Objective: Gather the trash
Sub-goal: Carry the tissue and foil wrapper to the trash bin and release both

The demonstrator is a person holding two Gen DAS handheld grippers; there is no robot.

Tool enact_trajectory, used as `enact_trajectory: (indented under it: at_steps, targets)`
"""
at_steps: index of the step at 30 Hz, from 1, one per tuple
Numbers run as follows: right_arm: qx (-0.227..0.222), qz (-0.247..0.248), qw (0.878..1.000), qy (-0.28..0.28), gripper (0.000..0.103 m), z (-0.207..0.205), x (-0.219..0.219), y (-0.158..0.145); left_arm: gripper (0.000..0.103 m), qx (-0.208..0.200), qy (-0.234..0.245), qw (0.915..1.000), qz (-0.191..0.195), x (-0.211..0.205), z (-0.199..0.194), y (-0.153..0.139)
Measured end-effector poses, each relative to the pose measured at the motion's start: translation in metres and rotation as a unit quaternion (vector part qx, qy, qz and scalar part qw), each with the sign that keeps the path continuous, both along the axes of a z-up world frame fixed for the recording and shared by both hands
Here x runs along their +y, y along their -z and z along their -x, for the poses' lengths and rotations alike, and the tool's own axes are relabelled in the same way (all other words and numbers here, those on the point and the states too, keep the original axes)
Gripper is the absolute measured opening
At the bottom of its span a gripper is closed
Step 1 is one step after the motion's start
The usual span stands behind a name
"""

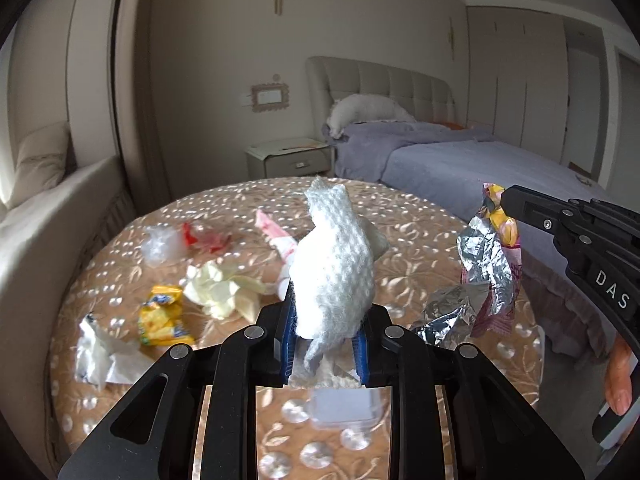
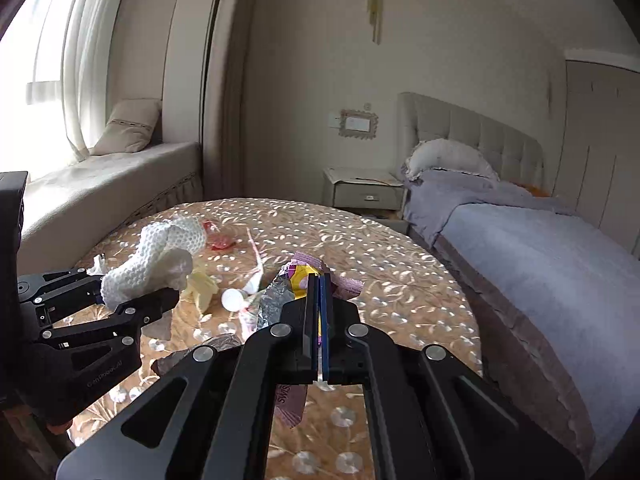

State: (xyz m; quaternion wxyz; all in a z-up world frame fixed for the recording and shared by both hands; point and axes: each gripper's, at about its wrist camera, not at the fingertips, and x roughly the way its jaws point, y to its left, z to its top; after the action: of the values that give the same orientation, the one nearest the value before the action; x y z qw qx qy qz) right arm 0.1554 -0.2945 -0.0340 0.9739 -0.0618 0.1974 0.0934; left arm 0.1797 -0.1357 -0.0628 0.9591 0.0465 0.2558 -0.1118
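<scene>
Two tools: both lifted above the round worktop [image 1: 400,216], each with a piece of trash.
Left tool [image 1: 326,332]: blue pads clamped on a white foam net [image 1: 332,264], which stands up from between the fingers; in the right wrist view the same net [image 2: 160,256] sticks out from that tool [image 2: 102,294] at the left edge.
Right tool [image 2: 318,320]: jaws pressed together on a foil snack wrapper [image 2: 298,280], silver inside and pink and yellow outside; from the left wrist view the wrapper [image 1: 486,256] hangs crumpled from the tool's tip [image 1: 505,200], off the cloth.
Hand: a thumb [image 1: 618,376] shows at the right edge, on the right tool's handle.
Trash on the worktop: yellow packet [image 1: 162,316], cream crumpled paper [image 1: 224,288], white tissue [image 1: 96,352], red wrapper [image 1: 206,238], clear plastic [image 1: 160,242], small tube with a white cap [image 2: 240,300].
Worktop cover: tan cloth with a pale leaf pattern.
Behind: bed with a lilac cover [image 2: 520,248], nightstand [image 2: 362,188].
</scene>
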Motion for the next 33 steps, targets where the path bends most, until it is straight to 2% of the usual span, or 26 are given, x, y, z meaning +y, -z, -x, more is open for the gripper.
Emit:
enact_trajectory:
  at_steps: [8,17,22,33]
  targets:
    - [-0.011,0.001,0.997,0.082,0.002,0.014,-0.068,0.004,0.023,0.008,0.088,0.9959,-0.015,-0.092,-0.011,0.005]
    - [-0.004,-0.007,0.984,0.177,0.002,0.022,-0.148,0.026,0.023,0.028,0.169,0.9848,-0.028,-0.185,-0.018,0.023]
    - [0.006,-0.011,0.974,0.226,0.002,0.027,-0.19,0.043,0.023,0.058,0.202,0.9775,-0.015,-0.242,-0.023,0.043]
    - [0.036,-0.004,0.952,0.303,0.002,0.026,-0.267,0.094,0.023,0.113,0.252,0.9605,-0.034,-0.35,-0.03,0.104]
